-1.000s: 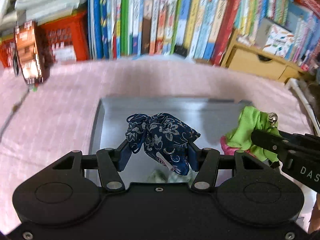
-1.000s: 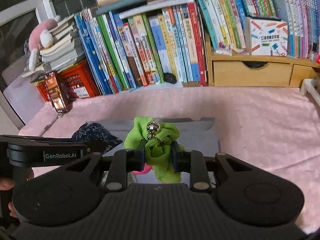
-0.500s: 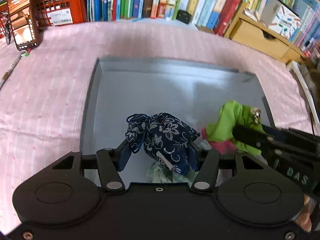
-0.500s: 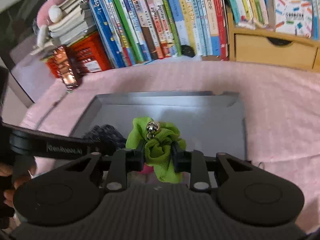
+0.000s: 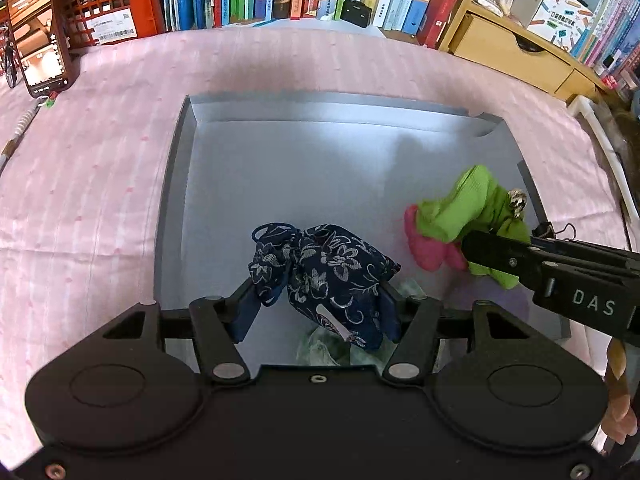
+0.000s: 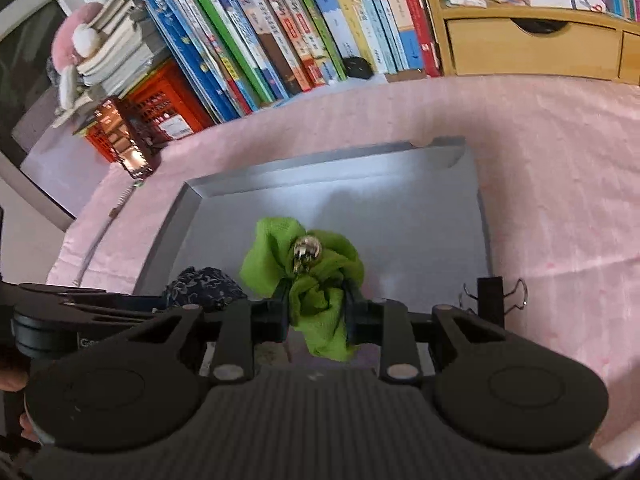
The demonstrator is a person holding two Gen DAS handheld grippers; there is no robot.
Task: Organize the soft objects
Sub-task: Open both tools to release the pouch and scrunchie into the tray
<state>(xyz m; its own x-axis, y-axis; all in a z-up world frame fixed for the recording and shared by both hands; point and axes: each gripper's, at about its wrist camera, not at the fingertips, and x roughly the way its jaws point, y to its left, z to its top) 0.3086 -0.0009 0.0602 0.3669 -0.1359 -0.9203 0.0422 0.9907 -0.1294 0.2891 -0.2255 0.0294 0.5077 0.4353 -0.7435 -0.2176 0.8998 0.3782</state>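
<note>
Navy floral pouch (image 5: 328, 268) sits clamped between the left gripper (image 5: 316, 312) pads, whose jaws have just eased wider, over the near end of the grey tray (image 5: 176, 184). Green scrunchie (image 6: 316, 280), one small bell on it, is pinched tight in the right gripper (image 6: 316, 316); a pink soft piece (image 5: 424, 244) lies just beyond those jaws. One tray on pink cloth (image 5: 88, 184), bookshelf (image 6: 300, 28) beyond.

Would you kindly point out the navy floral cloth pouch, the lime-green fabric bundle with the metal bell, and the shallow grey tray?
Navy floral cloth pouch (image 5: 332, 268): left wrist view, its patterned middle.
Lime-green fabric bundle (image 6: 320, 304): right wrist view, fold between the pads.
Shallow grey tray (image 5: 320, 112): left wrist view, far wall.
</note>
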